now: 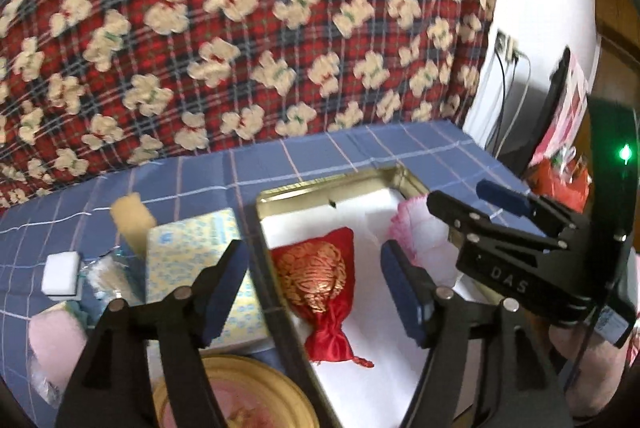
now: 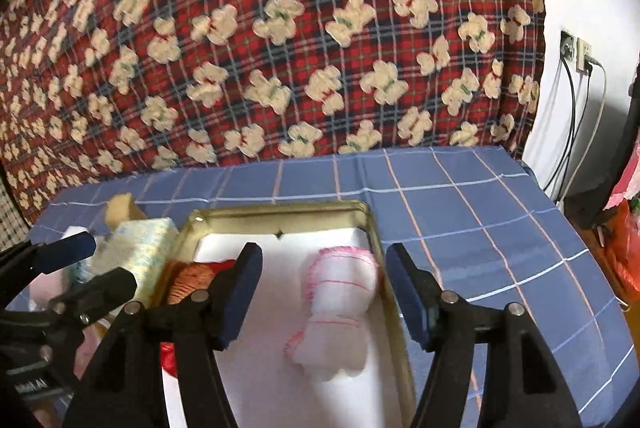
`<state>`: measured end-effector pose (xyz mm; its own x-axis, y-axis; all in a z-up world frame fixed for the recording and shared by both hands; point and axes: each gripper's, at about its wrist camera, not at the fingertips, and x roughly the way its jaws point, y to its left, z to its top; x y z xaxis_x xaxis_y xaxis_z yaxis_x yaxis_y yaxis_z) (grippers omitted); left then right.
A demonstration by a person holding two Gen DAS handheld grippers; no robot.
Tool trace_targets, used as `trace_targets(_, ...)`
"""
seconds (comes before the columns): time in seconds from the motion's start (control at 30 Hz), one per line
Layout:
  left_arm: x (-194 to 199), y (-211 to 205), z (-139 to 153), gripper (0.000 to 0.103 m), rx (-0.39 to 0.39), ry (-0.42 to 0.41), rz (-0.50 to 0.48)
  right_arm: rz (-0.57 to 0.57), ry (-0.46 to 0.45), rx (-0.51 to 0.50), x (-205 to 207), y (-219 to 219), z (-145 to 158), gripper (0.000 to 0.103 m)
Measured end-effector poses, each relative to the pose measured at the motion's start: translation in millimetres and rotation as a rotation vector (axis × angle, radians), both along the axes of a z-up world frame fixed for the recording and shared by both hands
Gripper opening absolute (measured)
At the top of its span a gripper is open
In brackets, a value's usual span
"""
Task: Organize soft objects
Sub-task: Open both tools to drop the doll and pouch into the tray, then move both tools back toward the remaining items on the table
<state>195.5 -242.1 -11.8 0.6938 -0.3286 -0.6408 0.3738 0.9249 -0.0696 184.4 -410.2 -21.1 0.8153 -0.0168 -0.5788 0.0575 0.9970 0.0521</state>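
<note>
A gold tin tray (image 1: 328,190) with a white lining lies on the blue checked cloth. In it a red and gold drawstring pouch (image 1: 320,280) rests at the left. My left gripper (image 1: 314,252) is open just above the pouch, its pads clear of it. A rolled white cloth with pink stitching (image 2: 340,312) lies at the tray's right (image 2: 280,210). My right gripper (image 2: 324,260) hangs open over that cloth, not touching it. In the left wrist view the right gripper (image 1: 476,204) shows beside the white cloth (image 1: 420,232).
Left of the tray sit a yellow and blue patterned pack (image 1: 192,260), a tan sponge (image 1: 132,220), a white block (image 1: 60,274) and a pink roll (image 1: 56,344). A round gold tin (image 1: 236,396) is near the front. A red plaid blanket (image 2: 280,48) rises behind.
</note>
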Motion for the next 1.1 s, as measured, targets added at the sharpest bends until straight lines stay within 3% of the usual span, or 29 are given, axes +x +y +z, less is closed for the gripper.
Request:
trace_targets(0.37,-39,72,16,0.075,-0.028,-0.114,0.109,0.121,-0.092,0.011,-22,66,16,0.067)
trace_targets(0.63,-59,163,12,0.079,0.018,-0.172,0.304,0.281,-0.132,0.012,-34,146,16,0.067)
trace_targets(0.87,-61,241,-24,0.081,0.064,-0.093,0.468,0.414,-0.106,0.015,-36,219,2,0.067)
trace_targets(1.1,-51,274,-65,0.081,0.129,0.019,0.511,0.501,-0.055,0.020,-28,284,-16,0.067)
